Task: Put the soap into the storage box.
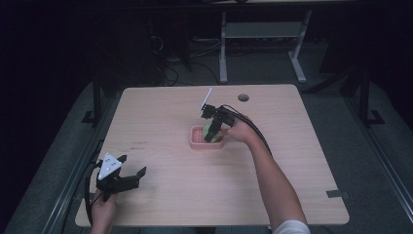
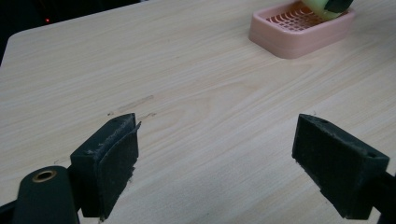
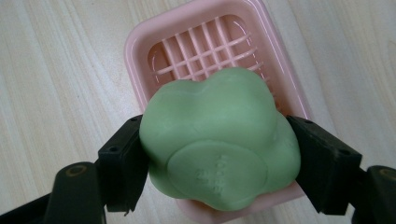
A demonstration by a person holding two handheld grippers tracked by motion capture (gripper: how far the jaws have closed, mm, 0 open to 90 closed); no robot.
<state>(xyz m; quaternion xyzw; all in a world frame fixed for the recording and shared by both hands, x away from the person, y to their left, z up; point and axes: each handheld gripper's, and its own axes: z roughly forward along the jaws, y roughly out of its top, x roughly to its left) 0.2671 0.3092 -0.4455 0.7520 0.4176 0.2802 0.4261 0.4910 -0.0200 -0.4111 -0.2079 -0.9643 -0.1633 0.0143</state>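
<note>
Green soap (image 3: 219,140), clamped between your right gripper's (image 3: 217,163) jaws, hangs just above the pink dish (image 3: 140,56); setting it down and letting go looks to be what is left. Your left gripper (image 2: 215,163) rests wide open, well apart.

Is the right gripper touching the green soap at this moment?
Touching. The right gripper view shows the right gripper with both black pads pressed flat against opposite sides of the green soap, no gap on either side, above the pink soap dish.
</note>
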